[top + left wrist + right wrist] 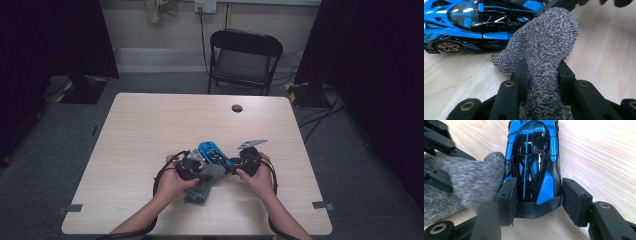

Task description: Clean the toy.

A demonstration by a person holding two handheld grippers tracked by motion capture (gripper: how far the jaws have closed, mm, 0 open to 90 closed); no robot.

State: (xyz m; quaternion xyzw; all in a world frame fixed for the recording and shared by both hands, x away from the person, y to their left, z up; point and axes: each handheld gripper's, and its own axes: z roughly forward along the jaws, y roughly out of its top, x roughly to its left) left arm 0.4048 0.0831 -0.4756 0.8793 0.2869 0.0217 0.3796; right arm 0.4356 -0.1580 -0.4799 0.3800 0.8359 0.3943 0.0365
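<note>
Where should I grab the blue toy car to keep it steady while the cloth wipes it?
Grip the blue toy car across its narrow end, coming in along its length, as the right tool does now. The body tapers there, so the pads span both flanks, leaving the roof and long sides free for the grey cloth in the left tool.

We hold our left gripper (pixel 189 169) at nine o'clock, fingers (pixel 522 72) pinched tight; our right gripper (pixel 248 161) sits at three o'clock, fingers (pixel 507 195) part closed. Both forearms enter from six o'clock.
</note>
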